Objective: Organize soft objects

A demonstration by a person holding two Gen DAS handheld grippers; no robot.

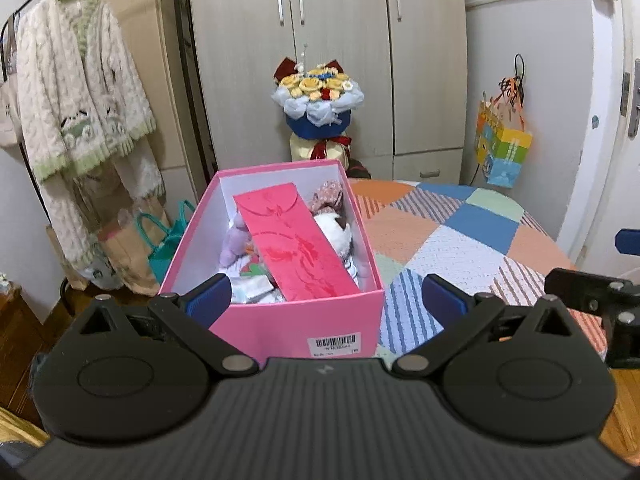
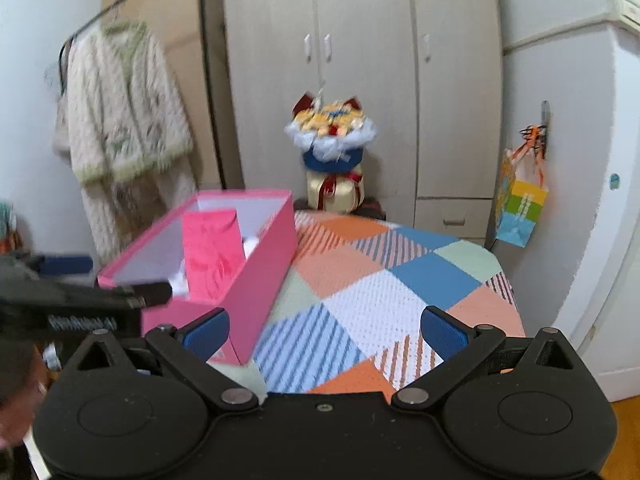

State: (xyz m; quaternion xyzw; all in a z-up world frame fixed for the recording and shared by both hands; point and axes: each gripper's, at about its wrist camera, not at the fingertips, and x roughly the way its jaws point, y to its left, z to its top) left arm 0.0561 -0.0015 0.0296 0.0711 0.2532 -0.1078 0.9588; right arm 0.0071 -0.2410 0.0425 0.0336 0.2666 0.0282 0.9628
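An open pink box (image 1: 280, 320) stands on the left part of a patchwork-covered table (image 1: 460, 240). Inside lie a red envelope (image 1: 296, 240), a white plush toy (image 1: 334, 232), a purple plush (image 1: 232, 244) and a floral fabric piece (image 1: 328, 196). My left gripper (image 1: 326, 298) is open and empty, just in front of the box's near wall. The box also shows in the right wrist view (image 2: 264, 264). My right gripper (image 2: 326, 332) is open and empty, above the table to the right of the box. The left gripper's body (image 2: 80, 300) shows at that view's left edge.
A flower bouquet (image 1: 318, 100) stands behind the table before a grey wardrobe (image 1: 340, 40). A knitted cardigan (image 1: 76, 92) hangs on a rack at left, with paper bags (image 1: 132, 252) on the floor below. A colourful gift bag (image 1: 502, 144) hangs on the right wall.
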